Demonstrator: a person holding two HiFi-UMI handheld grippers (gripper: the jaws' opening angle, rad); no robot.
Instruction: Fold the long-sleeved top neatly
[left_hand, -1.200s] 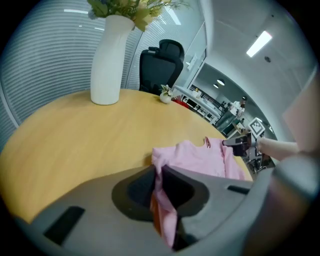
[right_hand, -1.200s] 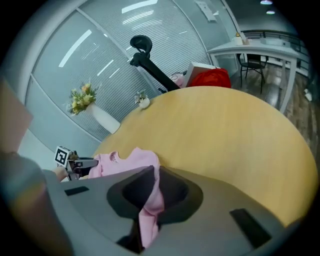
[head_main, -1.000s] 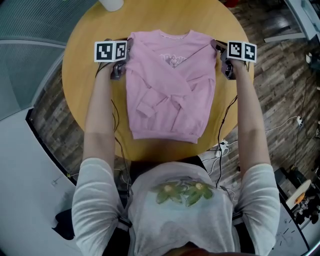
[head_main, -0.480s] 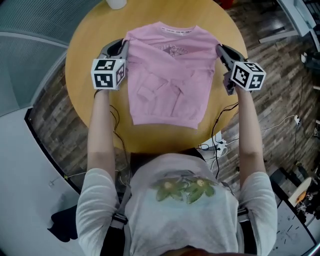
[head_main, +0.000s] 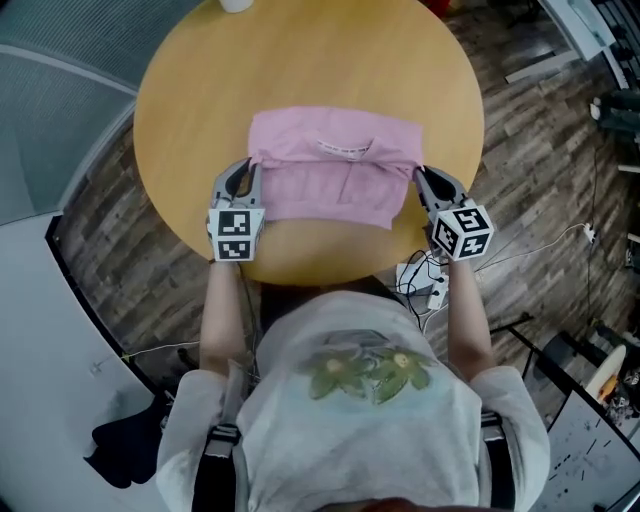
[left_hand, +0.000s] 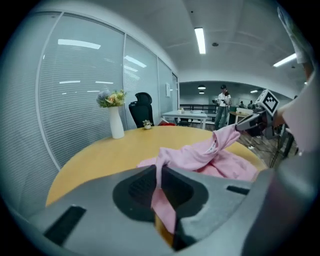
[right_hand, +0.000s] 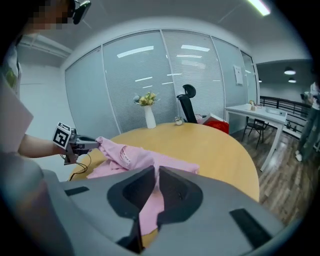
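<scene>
The pink long-sleeved top (head_main: 335, 170) lies on the round wooden table (head_main: 200, 100), doubled over so its collar faces up in the middle. My left gripper (head_main: 251, 166) is shut on the top's left shoulder corner, and my right gripper (head_main: 417, 172) is shut on the right one. Both corners are lifted over the hem near the table's front edge. In the left gripper view a strip of pink cloth (left_hand: 161, 200) is pinched between the jaws. The right gripper view shows the same pink cloth (right_hand: 150, 205) clamped, with the left gripper (right_hand: 87, 145) across from it.
A white vase of flowers (right_hand: 149, 117) stands at the table's far edge, with a black office chair (right_hand: 189, 102) behind it. Cables and a power strip (head_main: 420, 285) lie on the wooden floor at the right. Glass partitions with blinds enclose the far side.
Both grippers have drawn the shoulder corners from the far side toward the person, folding the top's upper half over its lower half. The crossed sleeves are now covered.
</scene>
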